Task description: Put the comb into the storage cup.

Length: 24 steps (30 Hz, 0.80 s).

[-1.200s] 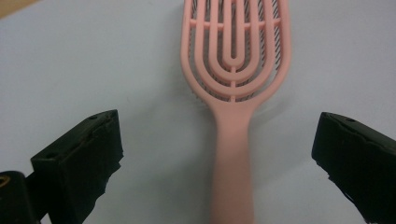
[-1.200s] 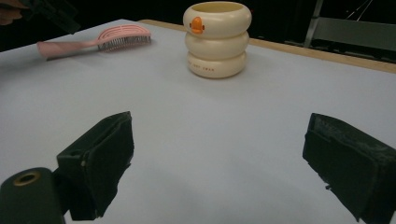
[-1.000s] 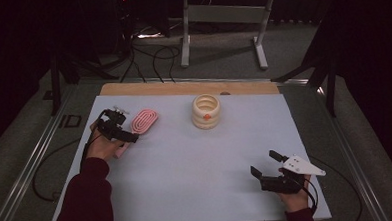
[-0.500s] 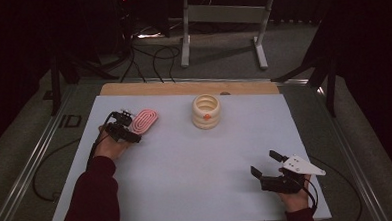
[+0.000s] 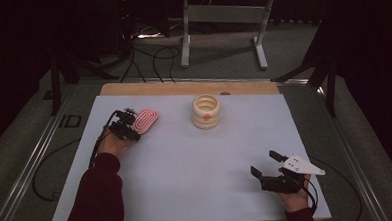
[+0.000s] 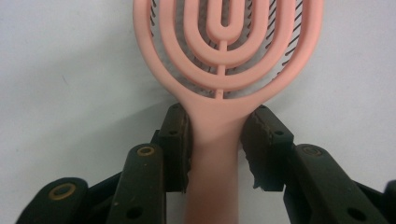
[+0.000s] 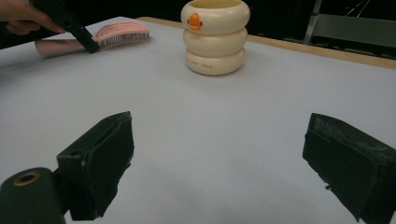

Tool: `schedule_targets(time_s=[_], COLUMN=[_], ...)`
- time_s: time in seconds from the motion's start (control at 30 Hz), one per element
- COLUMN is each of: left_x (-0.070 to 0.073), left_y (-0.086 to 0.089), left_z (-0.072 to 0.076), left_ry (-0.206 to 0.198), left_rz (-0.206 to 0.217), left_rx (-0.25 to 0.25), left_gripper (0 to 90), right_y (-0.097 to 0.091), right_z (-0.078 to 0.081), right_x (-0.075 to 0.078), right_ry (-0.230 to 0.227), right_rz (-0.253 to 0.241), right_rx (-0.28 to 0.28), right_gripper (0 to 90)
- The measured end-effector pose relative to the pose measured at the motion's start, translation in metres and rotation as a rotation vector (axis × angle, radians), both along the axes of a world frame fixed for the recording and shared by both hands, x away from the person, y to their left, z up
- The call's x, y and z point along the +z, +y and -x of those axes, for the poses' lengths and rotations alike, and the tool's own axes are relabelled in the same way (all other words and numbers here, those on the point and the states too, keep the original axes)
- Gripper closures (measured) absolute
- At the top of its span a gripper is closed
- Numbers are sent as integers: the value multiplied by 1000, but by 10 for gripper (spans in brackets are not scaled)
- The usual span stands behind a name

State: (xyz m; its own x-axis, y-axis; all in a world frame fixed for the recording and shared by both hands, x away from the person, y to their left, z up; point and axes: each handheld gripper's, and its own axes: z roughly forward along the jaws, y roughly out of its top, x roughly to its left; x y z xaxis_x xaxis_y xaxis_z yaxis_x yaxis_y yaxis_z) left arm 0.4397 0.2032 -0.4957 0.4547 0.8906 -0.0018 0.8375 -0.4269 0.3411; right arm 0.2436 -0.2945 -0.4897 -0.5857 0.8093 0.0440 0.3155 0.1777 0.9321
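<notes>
My left gripper (image 6: 218,140) has its 2 jaws clamped on the neck of the pink hairbrush (image 6: 224,70), 1 pad pressed against each side of the handle just below the looped head. In the high view I see this gripper (image 5: 129,127) at the far left of the white table (image 5: 186,166), with the brush (image 5: 145,120) lying flat and its head pointing away from my hand toward the far edge. From the right gripper view the brush (image 7: 119,35) rests bristles down on the surface.

My right gripper (image 5: 267,163) sits at the near right of the table with its jaws spread wide and holding nothing.

Between them, toward the far side, stands a cream ringed container (image 5: 207,111) with a small orange duck mark (image 7: 195,21), upright and well apart from the brush.
</notes>
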Motion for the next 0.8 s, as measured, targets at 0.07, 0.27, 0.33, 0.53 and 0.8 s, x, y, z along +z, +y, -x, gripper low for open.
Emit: schedule_targets(time_s=[0.07, 0.27, 0.33, 0.53, 0.8], left_x=[0, 2, 3, 6, 13], left_y=[0, 1, 1, 0, 3], left_z=[0, 3, 4, 7, 14], left_ry=[2, 10, 1, -16, -52], left_rz=[1, -11, -4, 7, 27], left_rx=[-1, -11, -5, -13, -22], left_gripper=[649, 675, 686, 691, 693], right_y=[0, 0, 0, 0, 0], right_z=[0, 0, 0, 0, 0], right_x=[0, 0, 0, 0, 0], right_ry=[0, 2, 3, 3, 3], right_rz=[0, 3, 3, 3, 4], right_rx=[-1, -5, -5, -6, -5], right_gripper=[89, 89, 89, 89, 89])
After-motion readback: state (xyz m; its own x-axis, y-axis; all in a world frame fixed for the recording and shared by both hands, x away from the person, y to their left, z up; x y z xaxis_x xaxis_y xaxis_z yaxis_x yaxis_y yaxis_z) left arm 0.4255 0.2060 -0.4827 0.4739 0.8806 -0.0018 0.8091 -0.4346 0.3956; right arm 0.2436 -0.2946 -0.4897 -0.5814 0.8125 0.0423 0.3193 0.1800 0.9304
